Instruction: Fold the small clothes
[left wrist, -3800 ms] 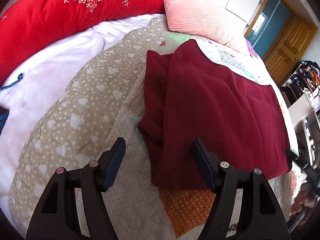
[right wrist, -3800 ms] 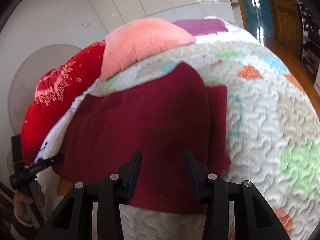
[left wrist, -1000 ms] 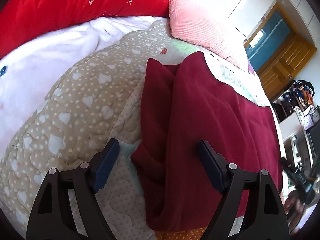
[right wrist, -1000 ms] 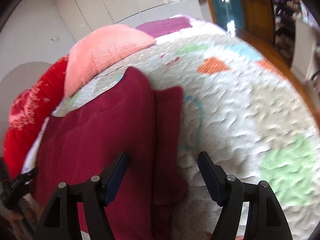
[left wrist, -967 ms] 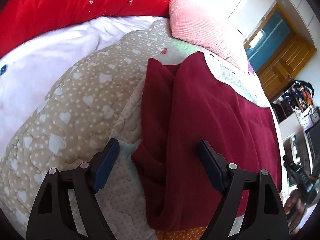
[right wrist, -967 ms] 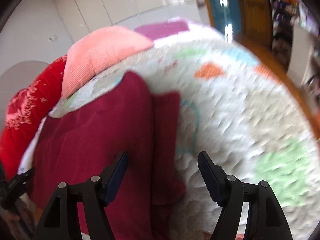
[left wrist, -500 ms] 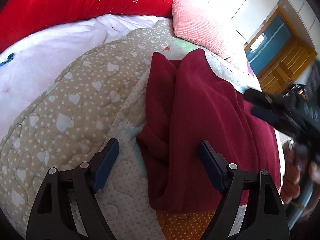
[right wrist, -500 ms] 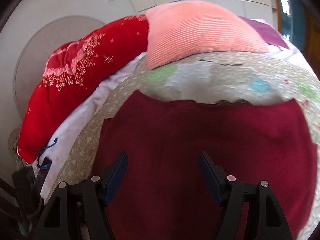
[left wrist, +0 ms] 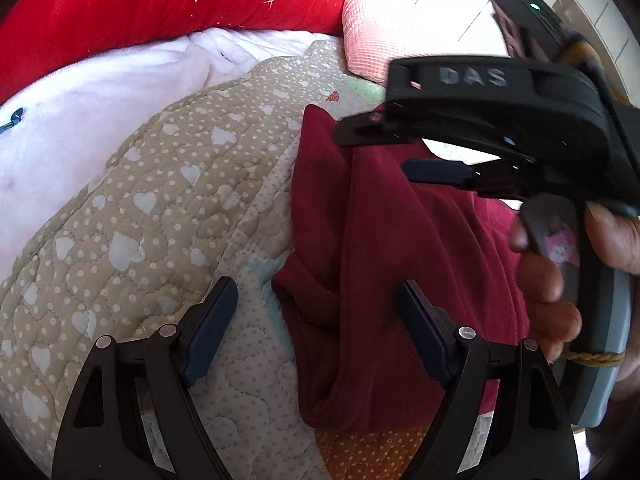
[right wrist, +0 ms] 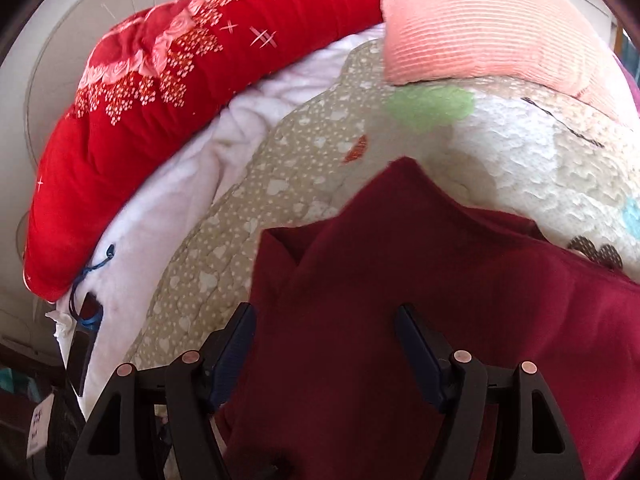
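Maroon garment [left wrist: 400, 240] lies partly folded on the patchwork quilt [left wrist: 160, 200], filling the centre and lower right of the left wrist view; its doubled, bunched edge runs down the middle of that frame.

Far left of the left wrist view: white blanket [left wrist: 100, 92] under the red bolster [left wrist: 160, 8]; neither concerns you.

Centre left: your left gripper [left wrist: 316, 320] hovers with its jaws well apart, nothing clamped. One pad sits over bare quilt, the other over the cloth, so the bunched edge lies between them but untouched.

Right: your right gripper [left wrist: 404, 150], seen from the side in the upper right with your right hand [left wrist: 560, 280] on its handle, reaches across above the far part of the garment. In the right wrist view the right gripper's jaws are likewise apart and empty over maroon cloth, with the garment's pointed far corner at centre frame and the pink pillow [right wrist: 480, 28] at upper right.

For a clean fold, probably lower both grippers together onto matching points of one edge, pinch every layer of the doubled edge, not only the top one, and lift evenly. Loose under-layers would likely slip and skew the crease.
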The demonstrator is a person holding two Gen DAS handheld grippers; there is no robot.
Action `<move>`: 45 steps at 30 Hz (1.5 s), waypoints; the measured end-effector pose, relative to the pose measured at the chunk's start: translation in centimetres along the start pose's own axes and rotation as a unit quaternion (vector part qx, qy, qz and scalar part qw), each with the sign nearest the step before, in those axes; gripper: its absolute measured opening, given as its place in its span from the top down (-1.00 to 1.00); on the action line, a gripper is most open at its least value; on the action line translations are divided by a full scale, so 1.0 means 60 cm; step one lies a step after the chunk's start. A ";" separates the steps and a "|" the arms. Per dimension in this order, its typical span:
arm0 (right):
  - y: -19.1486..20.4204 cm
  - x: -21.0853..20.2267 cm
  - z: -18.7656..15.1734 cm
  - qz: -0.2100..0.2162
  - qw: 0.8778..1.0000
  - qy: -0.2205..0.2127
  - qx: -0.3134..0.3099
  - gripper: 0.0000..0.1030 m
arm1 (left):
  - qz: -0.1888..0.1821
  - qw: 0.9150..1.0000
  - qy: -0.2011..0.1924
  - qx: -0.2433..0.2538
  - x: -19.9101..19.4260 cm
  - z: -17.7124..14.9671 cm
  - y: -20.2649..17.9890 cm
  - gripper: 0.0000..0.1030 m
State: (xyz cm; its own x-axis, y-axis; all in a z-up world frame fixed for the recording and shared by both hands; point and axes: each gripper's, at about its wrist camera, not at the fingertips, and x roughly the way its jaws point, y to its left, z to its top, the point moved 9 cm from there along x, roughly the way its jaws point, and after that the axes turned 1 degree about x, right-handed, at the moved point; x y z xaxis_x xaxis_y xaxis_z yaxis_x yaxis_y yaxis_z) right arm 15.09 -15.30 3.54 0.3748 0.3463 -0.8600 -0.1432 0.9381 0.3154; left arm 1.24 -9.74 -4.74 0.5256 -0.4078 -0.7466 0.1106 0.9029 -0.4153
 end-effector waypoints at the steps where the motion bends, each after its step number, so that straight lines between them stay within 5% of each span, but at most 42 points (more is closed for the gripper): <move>1: 0.005 0.004 0.003 0.000 1.000 0.003 -0.003 -0.38 | -0.001 1.000 0.000 -0.001 -0.001 -0.001 0.000 -0.60; 17: 0.041 0.090 0.011 -0.128 0.982 0.081 -0.115 -0.77 | -0.025 0.999 -0.011 -0.037 -0.014 0.004 0.022 -0.60; 19: 0.041 0.088 0.012 -0.135 0.981 0.065 -0.121 -0.66 | -0.021 0.999 -0.011 -0.034 -0.013 0.004 0.020 -0.60; 22: 0.024 0.065 0.015 -0.121 0.986 0.039 -0.105 -0.12 | -0.022 0.999 -0.014 -0.035 -0.012 0.002 0.011 -0.63; 26: 0.009 0.006 0.014 -0.013 0.998 -0.005 -0.059 0.51 | -0.020 0.999 -0.021 -0.030 -0.009 -0.001 -0.011 -0.72; 29: -0.003 -0.023 0.016 0.042 0.999 -0.028 -0.012 0.59 | -0.022 0.999 -0.029 -0.015 -0.007 -0.002 -0.025 -0.73; 30: -0.004 -0.027 0.015 0.049 0.998 -0.033 -0.005 0.60 | -0.031 0.999 -0.029 -0.012 -0.007 -0.001 -0.032 -0.59; 31: -0.004 -0.033 0.013 0.054 0.998 -0.038 -0.002 0.61 | -0.049 0.998 -0.030 -0.010 -0.010 0.000 -0.041 0.09; 34: -0.001 -0.057 0.005 0.065 0.996 -0.056 0.003 0.64 | -0.098 0.995 -0.004 -0.009 -0.015 -0.007 -0.067 0.50; 39: -0.030 -0.151 -0.006 0.089 0.990 -0.107 0.011 0.66 | -0.129 0.989 -0.039 0.057 -0.080 -0.003 -0.166 0.55; 45: -0.117 -0.290 -0.035 0.074 0.983 -0.163 0.025 0.67 | -0.173 0.974 -0.030 0.141 -0.105 -0.033 -0.345 0.55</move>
State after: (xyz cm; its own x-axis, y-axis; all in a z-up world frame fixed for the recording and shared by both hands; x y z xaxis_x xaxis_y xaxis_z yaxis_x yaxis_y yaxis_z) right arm 7.65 -27.93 15.46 0.6287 0.4553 -0.6304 -0.1770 0.8732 0.4540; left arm -6.01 -26.10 7.55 0.4639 -0.6927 -0.5522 0.5118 0.7183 -0.4712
